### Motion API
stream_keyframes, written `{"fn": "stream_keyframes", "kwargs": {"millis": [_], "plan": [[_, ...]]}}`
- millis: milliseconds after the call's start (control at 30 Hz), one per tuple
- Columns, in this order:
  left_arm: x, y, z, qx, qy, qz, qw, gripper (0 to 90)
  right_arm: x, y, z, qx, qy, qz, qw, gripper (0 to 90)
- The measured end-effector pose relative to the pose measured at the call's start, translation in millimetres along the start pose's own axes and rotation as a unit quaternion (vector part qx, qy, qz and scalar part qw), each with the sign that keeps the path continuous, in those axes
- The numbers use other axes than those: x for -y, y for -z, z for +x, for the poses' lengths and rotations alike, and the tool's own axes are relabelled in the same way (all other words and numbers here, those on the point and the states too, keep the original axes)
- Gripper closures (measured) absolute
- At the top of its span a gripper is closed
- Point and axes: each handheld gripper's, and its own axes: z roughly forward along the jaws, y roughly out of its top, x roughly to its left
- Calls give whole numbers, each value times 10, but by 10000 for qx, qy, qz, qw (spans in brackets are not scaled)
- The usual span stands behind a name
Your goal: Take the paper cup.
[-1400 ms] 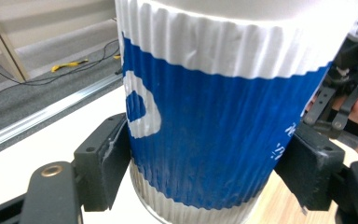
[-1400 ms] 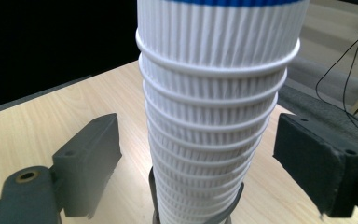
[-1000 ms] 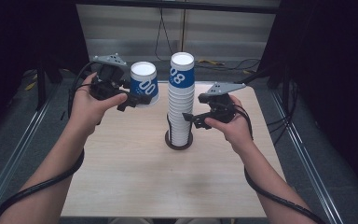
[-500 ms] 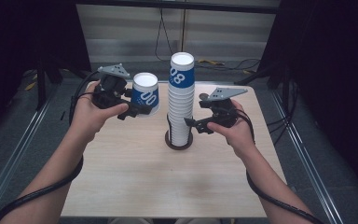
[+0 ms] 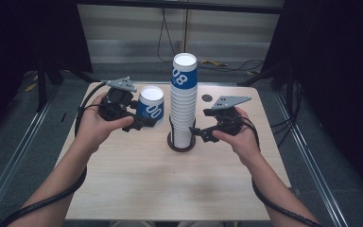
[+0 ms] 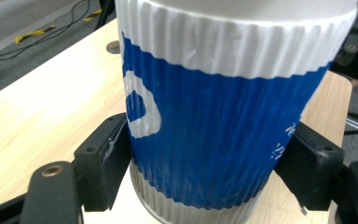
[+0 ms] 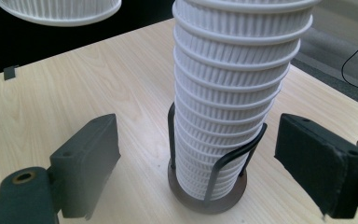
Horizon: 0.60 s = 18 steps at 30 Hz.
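Observation:
A blue and white ribbed paper cup (image 5: pixel 150 108) hangs upright just above the table, left of the stack, and my left gripper (image 5: pixel 144 124) is shut on it. In the left gripper view the two black pads press the cup (image 6: pixel 214 116) near its lower part on both sides. A tall stack of the same cups (image 5: pixel 183 104) stands in a dark wire holder (image 5: pixel 180 145) at the table's middle. My right gripper (image 5: pixel 199 135) stands open beside the holder's base. In the right gripper view the stack (image 7: pixel 233 93) rises beyond the wide-apart jaws, untouched.
The wooden table (image 5: pixel 170 189) has bare room in front of the holder and on both sides. A small dark round spot (image 5: pixel 207 98) lies behind the stack. Cables trail on the floor beyond the far edge.
My left hand has lowered the held cup toward the table and brought it slightly nearer. The right gripper has stayed by the holder's base.

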Motion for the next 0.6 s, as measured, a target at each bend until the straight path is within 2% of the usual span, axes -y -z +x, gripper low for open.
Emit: {"fn": "stream_keyframes", "kwargs": {"millis": [300, 367, 600], "plan": [[45, -58, -39, 49, -69, 154, 9998, 245, 72, 21, 12, -26, 17, 32, 10000, 130], [62, -82, -51, 41, -118, 253, 9996, 245, 105, 22, 14, -52, 19, 31, 10000, 130], [108, -144, -83, 117, -156, 324, 9993, 245, 154, 26, 40, -69, 43, 88, 9999, 131]]}}
